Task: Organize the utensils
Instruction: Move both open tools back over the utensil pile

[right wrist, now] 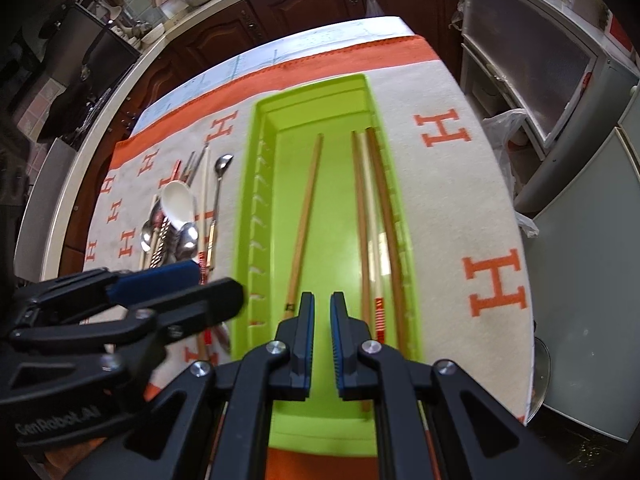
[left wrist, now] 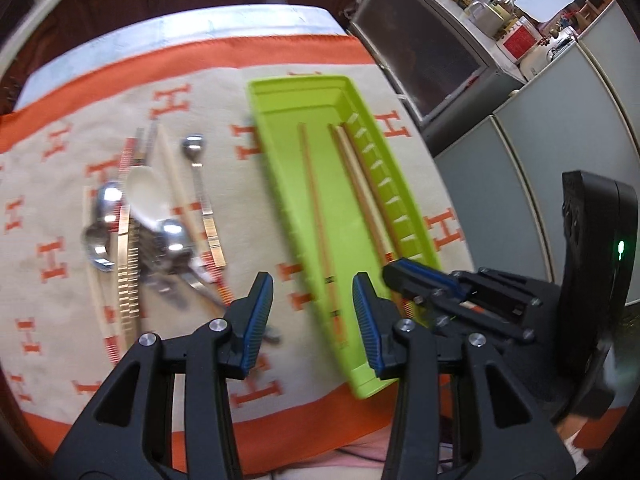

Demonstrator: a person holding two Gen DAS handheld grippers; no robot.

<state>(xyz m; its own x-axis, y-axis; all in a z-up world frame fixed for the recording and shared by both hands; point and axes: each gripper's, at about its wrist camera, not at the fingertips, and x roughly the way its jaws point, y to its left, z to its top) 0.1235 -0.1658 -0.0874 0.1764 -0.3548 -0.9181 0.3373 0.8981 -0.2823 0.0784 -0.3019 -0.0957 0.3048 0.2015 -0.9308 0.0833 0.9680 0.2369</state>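
Note:
A lime-green tray (left wrist: 344, 92) (right wrist: 312, 88) lies lengthwise on the cloth and holds several wooden chopsticks (right wrist: 306, 216), one apart on the left and the others along its right wall. Left of it is a pile of utensils: a white ceramic spoon (left wrist: 146, 184) (right wrist: 178, 200), metal spoons (left wrist: 196, 168), striped chopsticks and a fork. My left gripper (left wrist: 313, 304) hangs open over the tray's near left edge with nothing between its fingers. My right gripper (right wrist: 322, 304) (left wrist: 420, 280) points down over the tray's near end. Its pads stand a narrow gap apart and hold nothing.
A cream cloth (right wrist: 460, 208) with orange H letters and an orange border covers the table. Dark wooden cabinets (right wrist: 320, 4) stand beyond the far edge. At the right are grey cabinets (left wrist: 520, 168), a counter with bottles (left wrist: 492, 4) and a plastic bag (right wrist: 508, 128).

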